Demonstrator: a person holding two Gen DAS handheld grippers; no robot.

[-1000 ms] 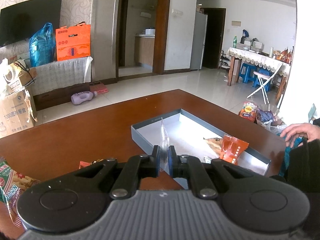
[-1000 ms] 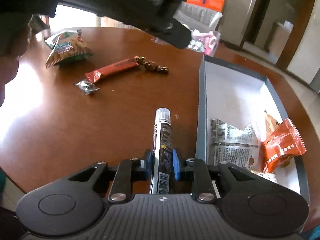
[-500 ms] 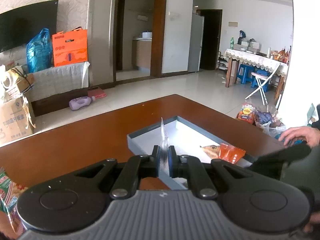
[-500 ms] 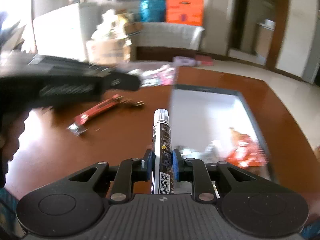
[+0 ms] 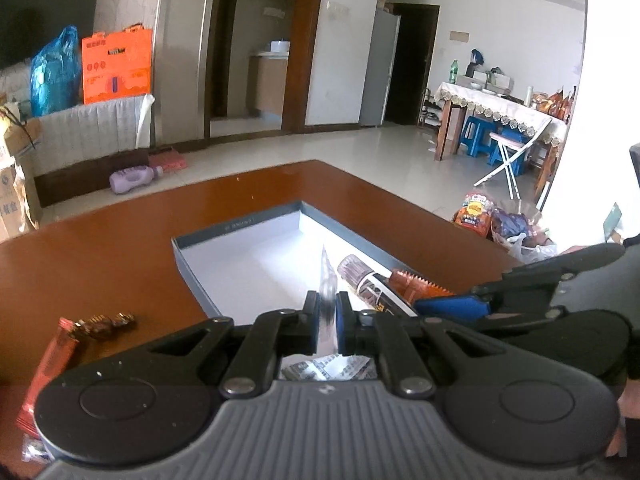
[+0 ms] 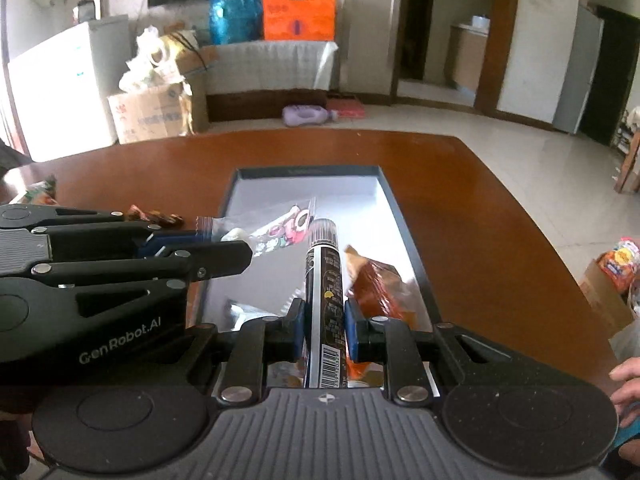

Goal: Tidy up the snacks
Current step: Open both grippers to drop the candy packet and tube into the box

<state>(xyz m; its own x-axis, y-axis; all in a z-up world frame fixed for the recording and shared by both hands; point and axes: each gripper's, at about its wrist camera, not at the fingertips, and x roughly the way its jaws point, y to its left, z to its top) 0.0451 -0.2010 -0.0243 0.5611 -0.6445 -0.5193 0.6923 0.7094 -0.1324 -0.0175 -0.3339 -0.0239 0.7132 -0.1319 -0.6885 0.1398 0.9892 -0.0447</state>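
A grey shallow box [image 5: 236, 227] with a white floor lies on the brown table; it also shows in the right wrist view [image 6: 308, 171]. My left gripper [image 5: 328, 316] is shut on a clear snack packet [image 5: 327, 276], seen edge-on; in the right wrist view the packet [image 6: 276, 230] hangs over the box's left side. My right gripper [image 6: 324, 320] is shut on a dark snack stick [image 6: 323, 280] and holds it above the box. An orange packet [image 6: 376, 284] and a silver packet [image 5: 328, 368] lie inside the box.
A red wrapped bar [image 5: 52, 364] and a brown candy string [image 5: 108, 322] lie on the table left of the box. A green snack bag [image 6: 40, 194] sits at the table's far left. A person's hand [image 6: 626, 376] is at the right edge.
Both grippers have moved over the box with their snacks. The right gripper swung from the table's left part to face along the box; the left one came closer beside it.
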